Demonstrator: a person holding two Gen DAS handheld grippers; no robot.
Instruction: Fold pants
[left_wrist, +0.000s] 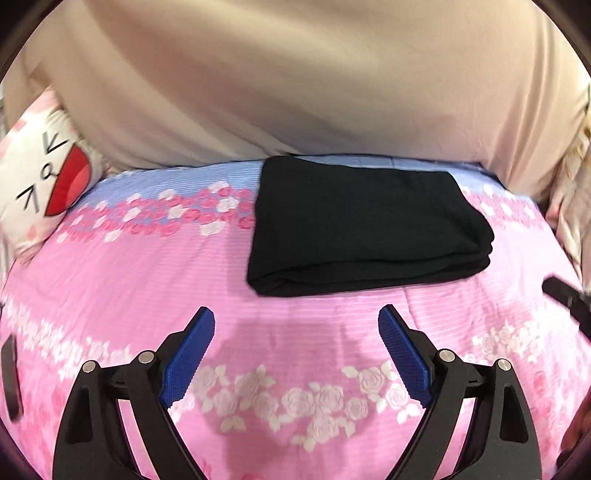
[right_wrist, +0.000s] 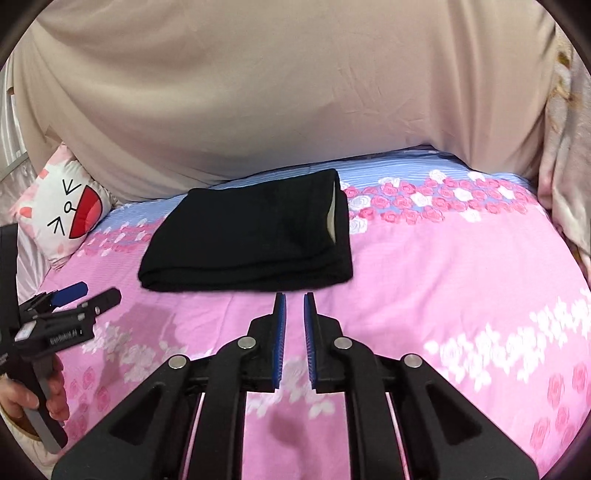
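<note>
The black pants (left_wrist: 365, 225) lie folded into a thick, roughly square bundle with stacked layers showing along the near edge; in the right wrist view (right_wrist: 247, 240) a pale lining or label peeks from an opening at the bundle's 3 o'clock side. They rest flat on the bed (left_wrist: 295, 369), toward its far half, at about 12 o'clock from both tools and clear of each. The bed wears a pink striped cover printed with white and pink roses, turning pale blue along the far edge. Behind it a beige cloth (left_wrist: 295, 74) hangs as a backdrop, and a cartoon-face cushion (left_wrist: 48, 177) leans at about 10 o'clock by the bed's far left corner. The left tongs (left_wrist: 295, 354) stand wide apart with nothing between the blue pads, hovering over bare cover just short of the bundle's near edge. The right tongs (right_wrist: 294, 339) are nearly together, a narrow slit left between the pads, holding nothing, tips close to the near edge of the pants. A hand (right_wrist: 33, 398) grips the left tool's handle at 8 o'clock in the right wrist view. Open cover spreads to the right of the bundle and across the near half of the bed.
</note>
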